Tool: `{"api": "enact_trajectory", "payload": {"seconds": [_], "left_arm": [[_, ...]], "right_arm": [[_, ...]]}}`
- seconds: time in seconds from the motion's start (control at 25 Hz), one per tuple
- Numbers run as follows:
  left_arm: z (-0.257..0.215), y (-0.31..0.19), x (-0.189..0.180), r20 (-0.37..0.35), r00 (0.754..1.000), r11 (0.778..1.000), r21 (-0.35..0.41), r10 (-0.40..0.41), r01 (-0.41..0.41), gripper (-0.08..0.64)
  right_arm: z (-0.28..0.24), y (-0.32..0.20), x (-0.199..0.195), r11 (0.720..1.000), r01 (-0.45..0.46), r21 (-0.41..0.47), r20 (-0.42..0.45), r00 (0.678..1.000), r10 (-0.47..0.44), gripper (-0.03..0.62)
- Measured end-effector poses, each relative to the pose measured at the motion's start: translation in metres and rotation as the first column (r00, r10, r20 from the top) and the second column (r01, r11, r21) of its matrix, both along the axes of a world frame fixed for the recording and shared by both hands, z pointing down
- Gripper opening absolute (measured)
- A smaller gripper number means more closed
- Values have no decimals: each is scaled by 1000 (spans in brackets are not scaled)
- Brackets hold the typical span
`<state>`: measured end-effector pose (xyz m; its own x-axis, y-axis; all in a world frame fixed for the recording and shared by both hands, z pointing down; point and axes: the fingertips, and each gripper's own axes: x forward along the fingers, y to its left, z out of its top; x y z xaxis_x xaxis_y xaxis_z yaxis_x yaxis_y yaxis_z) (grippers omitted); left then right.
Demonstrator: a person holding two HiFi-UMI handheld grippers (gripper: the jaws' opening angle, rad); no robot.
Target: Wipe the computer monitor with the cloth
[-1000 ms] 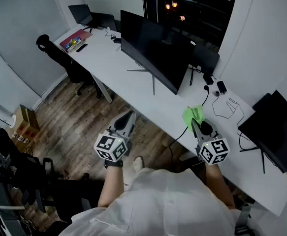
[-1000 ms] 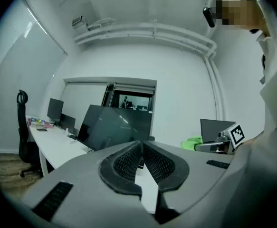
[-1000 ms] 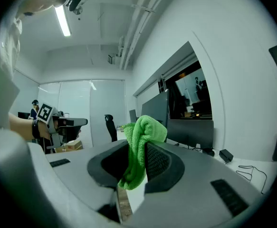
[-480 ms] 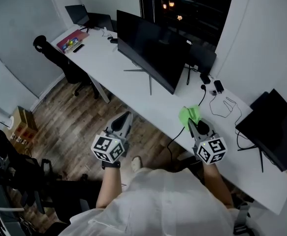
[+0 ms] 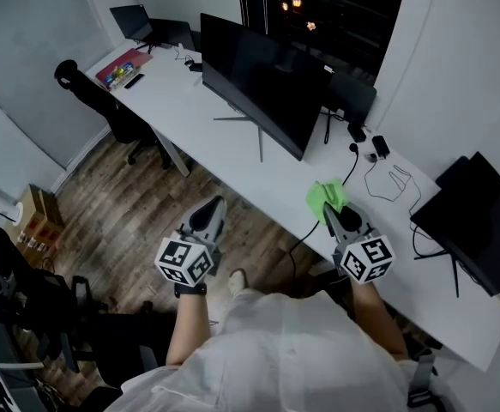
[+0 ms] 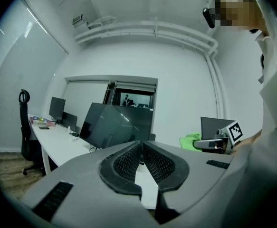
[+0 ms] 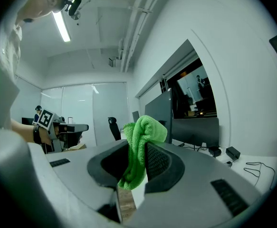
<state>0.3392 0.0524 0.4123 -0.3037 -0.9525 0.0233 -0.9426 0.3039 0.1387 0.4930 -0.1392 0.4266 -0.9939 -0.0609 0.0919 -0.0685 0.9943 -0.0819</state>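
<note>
Two grippers hang at the near edge of one long white desk. The right gripper pinches the single cloth, a fuzzy, crumpled, bright green bundle, above that edge, apart from the large monitor, a flat glossy black panel on a thin stand. The left gripper has its ribbed jaws pressed together, empty. A second dark screen stands to the right. A third, far off, is perhaps a laptop.

Cloth: bright green, plain. Monitor: black. Desk: white. Floor: brown wood grain. Chair: black. Left gripper & right gripper: grey w/ black ribbed pads, cubes w/ b&w square markers. Shirt: white.
</note>
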Motion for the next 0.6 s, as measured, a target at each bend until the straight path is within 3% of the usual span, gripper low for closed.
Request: {"api": "enact_trajectory", "payload": {"seconds": [0.24, 0.6], "left_arm": [[7, 9, -14, -17, 1000, 1000, -7, 10, -10, 29], [20, 33, -79, -49, 999, 1000, -10, 5, -5, 29]], "right_arm": [[4, 8, -15, 1000, -10, -9, -13, 1000, 10, 71], [5, 23, -77, 999, -50, -18, -32, 998, 50, 71]]}}
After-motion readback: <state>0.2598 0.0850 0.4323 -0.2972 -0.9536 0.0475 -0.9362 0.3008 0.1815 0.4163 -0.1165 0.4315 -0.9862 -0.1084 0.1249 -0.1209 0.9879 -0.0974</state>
